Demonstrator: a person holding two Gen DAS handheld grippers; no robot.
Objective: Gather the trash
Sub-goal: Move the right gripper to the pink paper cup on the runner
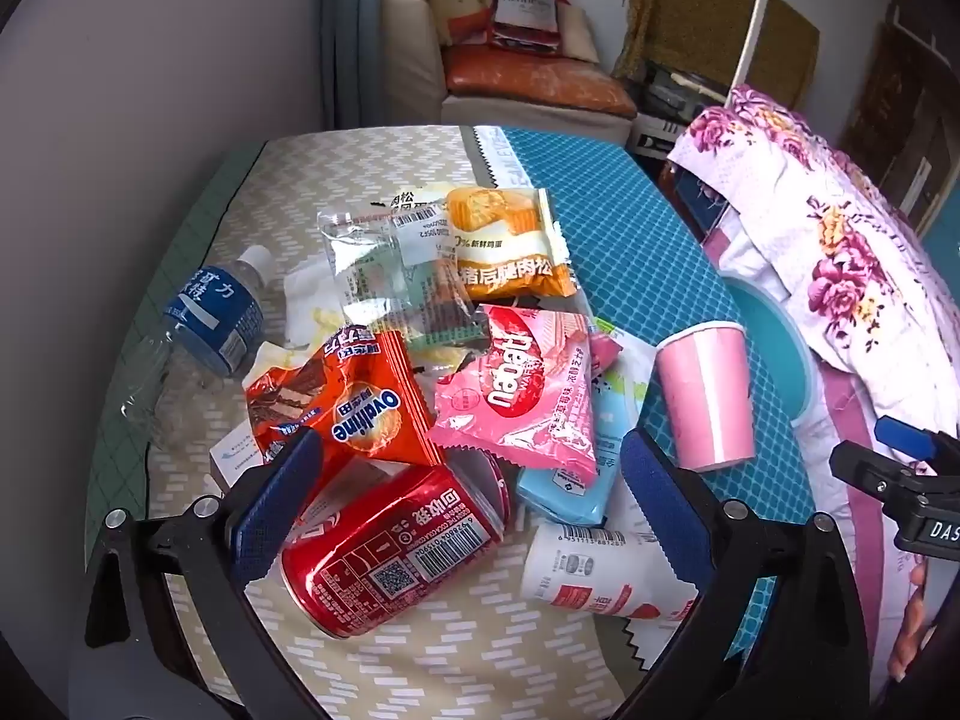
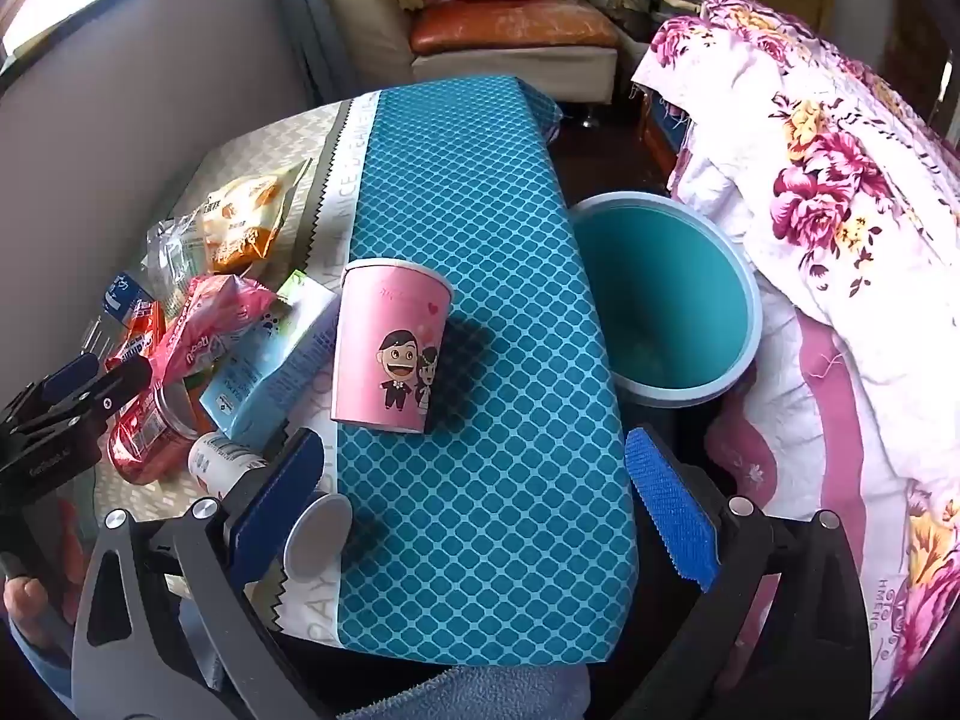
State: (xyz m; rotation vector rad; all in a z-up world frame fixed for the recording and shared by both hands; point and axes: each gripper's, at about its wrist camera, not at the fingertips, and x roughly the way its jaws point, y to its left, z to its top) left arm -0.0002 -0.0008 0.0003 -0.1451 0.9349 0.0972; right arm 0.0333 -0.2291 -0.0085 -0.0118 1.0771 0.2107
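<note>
A pile of trash lies on the table: a red can, an orange Ovaltine wrapper, a pink wafer wrapper, an orange bread wrapper, a clear wrapper, a plastic bottle, a light blue pack and a white yogurt bottle. My left gripper is open just above the can and empty. A pink paper cup stands on the teal cloth. My right gripper is open and empty, in front of the cup. A teal bin stands right of the table.
A floral quilt lies to the right, against the bin. A sofa with an orange cushion stands behind the table. A grey wall runs along the table's left side. The cup also shows in the left wrist view.
</note>
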